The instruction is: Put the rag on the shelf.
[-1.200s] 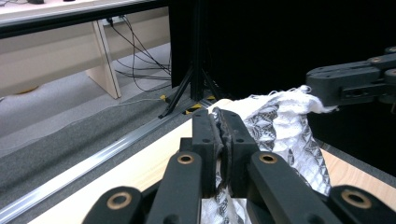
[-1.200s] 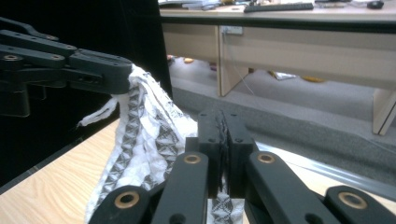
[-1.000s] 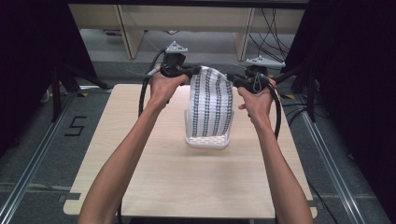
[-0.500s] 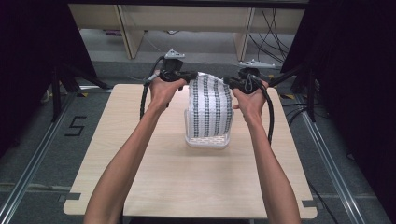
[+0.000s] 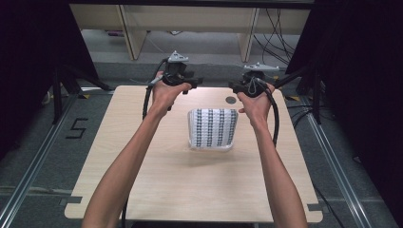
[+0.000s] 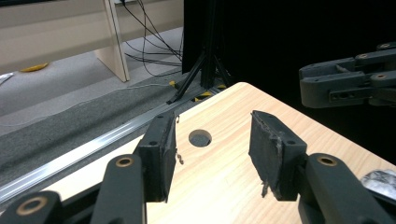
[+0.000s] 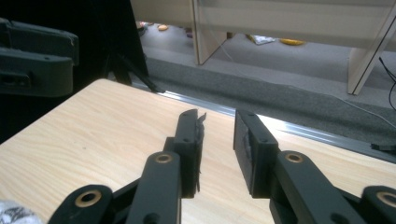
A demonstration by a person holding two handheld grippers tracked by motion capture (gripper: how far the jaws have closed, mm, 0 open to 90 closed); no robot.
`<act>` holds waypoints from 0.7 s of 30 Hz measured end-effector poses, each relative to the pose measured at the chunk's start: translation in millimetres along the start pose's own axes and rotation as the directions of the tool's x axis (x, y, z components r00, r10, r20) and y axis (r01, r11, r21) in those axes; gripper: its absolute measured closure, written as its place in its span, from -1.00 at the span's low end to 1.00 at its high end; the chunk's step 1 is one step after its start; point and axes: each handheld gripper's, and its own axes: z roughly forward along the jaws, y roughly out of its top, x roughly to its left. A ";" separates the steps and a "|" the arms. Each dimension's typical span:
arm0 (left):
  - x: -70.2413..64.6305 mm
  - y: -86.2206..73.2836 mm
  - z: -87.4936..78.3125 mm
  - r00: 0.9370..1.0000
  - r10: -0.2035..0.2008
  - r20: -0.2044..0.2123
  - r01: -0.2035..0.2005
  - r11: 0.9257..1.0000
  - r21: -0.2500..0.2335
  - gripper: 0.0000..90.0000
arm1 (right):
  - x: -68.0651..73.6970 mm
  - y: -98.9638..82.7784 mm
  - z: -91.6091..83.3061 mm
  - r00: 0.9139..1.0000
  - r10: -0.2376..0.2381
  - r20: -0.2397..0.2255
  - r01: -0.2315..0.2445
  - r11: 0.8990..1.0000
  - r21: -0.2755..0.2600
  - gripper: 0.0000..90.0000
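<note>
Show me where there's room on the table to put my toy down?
The table is bare nearly everywhere: the whole near half in front of the cloth, and the strips beside it under each arm. It is crowded only at the far edge, where the left gripper and right gripper hang open, by the hole.

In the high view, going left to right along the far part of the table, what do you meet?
Left gripper, jaws apart with nothing between them → round hole in the table → right gripper, also apart and empty. The folded patterned cloth lies nearer, between the two forearms.
</note>
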 end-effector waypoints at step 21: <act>8.4 -16.6 -22.0 0.994 -0.108 0.022 0.107 0.994 0.035 -0.35 | 6.0 -2.8 -14.9 0.996 0.008 -0.085 -0.007 1.000 0.009 0.05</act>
